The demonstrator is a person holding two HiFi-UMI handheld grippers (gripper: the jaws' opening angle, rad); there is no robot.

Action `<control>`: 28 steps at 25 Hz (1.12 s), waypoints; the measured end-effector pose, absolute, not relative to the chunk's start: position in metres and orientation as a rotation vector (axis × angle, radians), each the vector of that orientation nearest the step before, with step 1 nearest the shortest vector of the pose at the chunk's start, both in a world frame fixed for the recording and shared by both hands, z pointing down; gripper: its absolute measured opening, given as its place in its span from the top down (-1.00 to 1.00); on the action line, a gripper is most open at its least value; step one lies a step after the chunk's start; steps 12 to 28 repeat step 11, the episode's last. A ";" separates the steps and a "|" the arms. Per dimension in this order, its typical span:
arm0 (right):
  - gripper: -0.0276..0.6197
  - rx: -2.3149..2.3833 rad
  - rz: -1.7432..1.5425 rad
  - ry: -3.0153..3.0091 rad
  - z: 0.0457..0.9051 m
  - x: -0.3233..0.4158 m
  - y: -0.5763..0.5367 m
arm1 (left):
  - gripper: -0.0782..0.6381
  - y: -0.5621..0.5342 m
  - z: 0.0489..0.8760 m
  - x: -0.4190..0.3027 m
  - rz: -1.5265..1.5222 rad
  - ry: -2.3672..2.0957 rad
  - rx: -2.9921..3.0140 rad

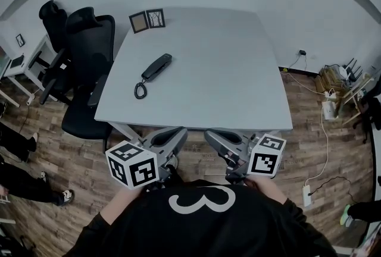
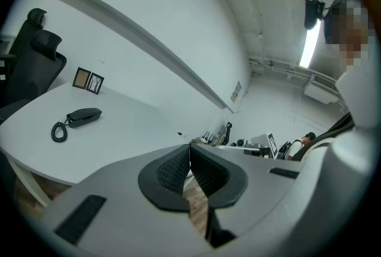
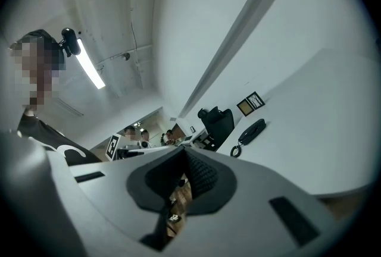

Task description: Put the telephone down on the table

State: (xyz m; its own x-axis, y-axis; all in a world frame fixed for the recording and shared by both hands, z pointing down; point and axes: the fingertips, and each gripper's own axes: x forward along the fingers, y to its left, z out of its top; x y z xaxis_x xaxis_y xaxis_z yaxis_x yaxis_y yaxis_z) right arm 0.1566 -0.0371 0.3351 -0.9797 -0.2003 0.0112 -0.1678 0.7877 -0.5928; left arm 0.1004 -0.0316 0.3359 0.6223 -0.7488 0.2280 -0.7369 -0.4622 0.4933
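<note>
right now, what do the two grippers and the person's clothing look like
Both the left gripper and right gripper are light grey, tapering two-jaw shells with black textured pads inside. Each carries a white cube printed with black square markers. No cables show. The person wears a black long-sleeved top with a white looped mark on it.

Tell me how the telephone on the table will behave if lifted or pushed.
The telephone looks like rigid plastic, so it should lift stiff. Lying flat on the table, it would probably slide, not roll. Its coiled cord will likely dangle.
</note>
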 end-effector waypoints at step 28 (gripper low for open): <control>0.89 -0.274 -0.972 2.933 0.338 0.164 -0.023 | 0.75 -0.020 0.338 0.110 -0.032 -1.183 2.273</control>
